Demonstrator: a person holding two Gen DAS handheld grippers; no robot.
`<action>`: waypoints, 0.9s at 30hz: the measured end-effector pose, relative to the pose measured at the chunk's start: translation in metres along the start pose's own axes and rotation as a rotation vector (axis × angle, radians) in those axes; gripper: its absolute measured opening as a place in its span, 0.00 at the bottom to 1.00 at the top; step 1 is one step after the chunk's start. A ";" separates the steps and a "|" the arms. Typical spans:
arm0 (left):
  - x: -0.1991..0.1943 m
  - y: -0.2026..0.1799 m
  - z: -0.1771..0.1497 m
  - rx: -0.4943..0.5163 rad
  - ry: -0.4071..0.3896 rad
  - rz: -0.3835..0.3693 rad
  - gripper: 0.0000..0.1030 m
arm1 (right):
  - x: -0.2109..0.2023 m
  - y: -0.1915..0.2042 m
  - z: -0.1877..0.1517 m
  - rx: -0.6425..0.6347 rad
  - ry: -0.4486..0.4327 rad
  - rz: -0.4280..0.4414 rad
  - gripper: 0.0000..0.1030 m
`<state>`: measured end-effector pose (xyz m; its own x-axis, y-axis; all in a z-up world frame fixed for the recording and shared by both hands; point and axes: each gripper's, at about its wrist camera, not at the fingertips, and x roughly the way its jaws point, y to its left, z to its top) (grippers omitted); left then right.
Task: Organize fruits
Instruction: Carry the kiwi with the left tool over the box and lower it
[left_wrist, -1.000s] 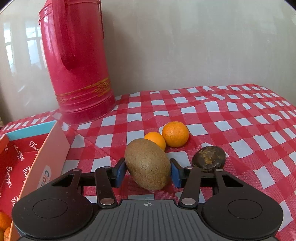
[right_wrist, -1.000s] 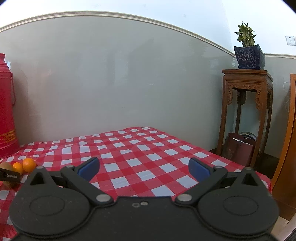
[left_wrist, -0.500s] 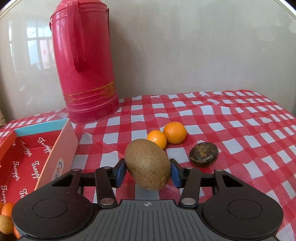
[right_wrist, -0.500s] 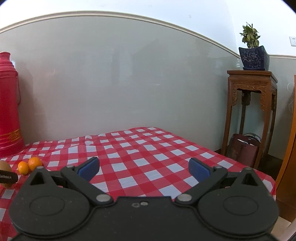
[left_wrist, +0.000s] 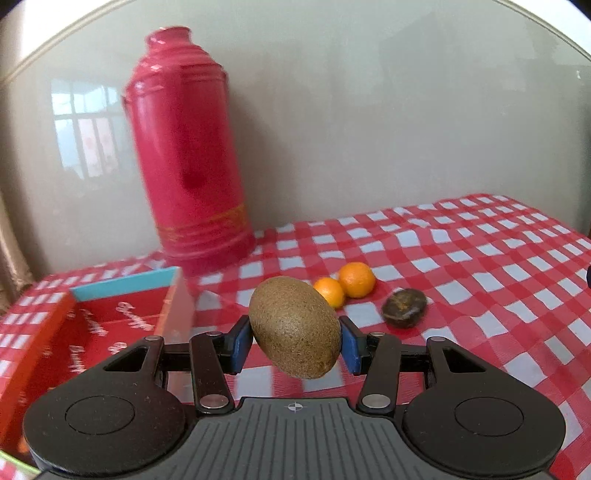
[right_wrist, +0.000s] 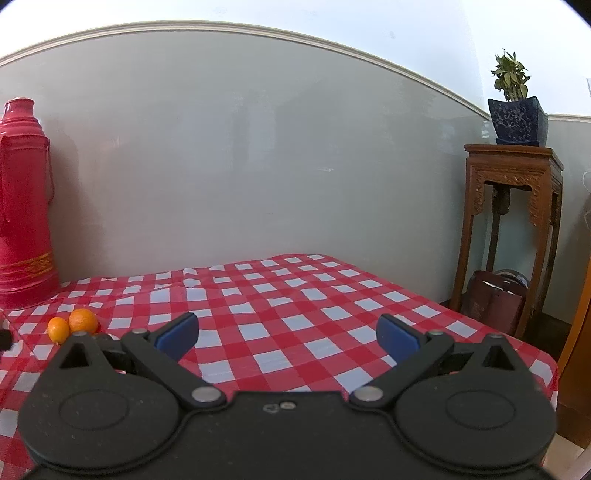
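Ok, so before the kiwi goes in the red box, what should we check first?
1. Left gripper jaws shut on the kiwi: ok, a blue pad presses each side.
2. Kiwi lifted off the tablecloth: ok.
3. Kiwi over the red box: not ok, the box sits off to the left.
4. Room in the box: cannot tell, the gripper body hides its near end.
5. Right gripper out of the way: ok, jaws open, holding nothing.
6. Fruit left on the cloth: not ok, two oranges and a dark fruit wait.
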<state>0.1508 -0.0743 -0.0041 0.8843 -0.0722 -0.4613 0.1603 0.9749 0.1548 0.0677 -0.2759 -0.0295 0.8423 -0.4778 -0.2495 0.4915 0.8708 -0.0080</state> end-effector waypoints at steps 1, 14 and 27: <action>-0.002 0.005 0.001 -0.005 -0.003 0.010 0.48 | 0.000 0.001 0.000 0.000 0.001 0.002 0.94; -0.008 0.103 -0.014 -0.122 0.017 0.286 0.48 | -0.005 0.019 -0.002 -0.039 -0.004 0.049 0.94; 0.024 0.156 -0.039 -0.266 0.157 0.381 0.48 | -0.006 0.037 -0.003 -0.067 -0.008 0.079 0.94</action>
<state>0.1795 0.0847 -0.0253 0.7784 0.3130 -0.5442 -0.2976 0.9472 0.1191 0.0807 -0.2402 -0.0317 0.8798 -0.4079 -0.2440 0.4079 0.9115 -0.0529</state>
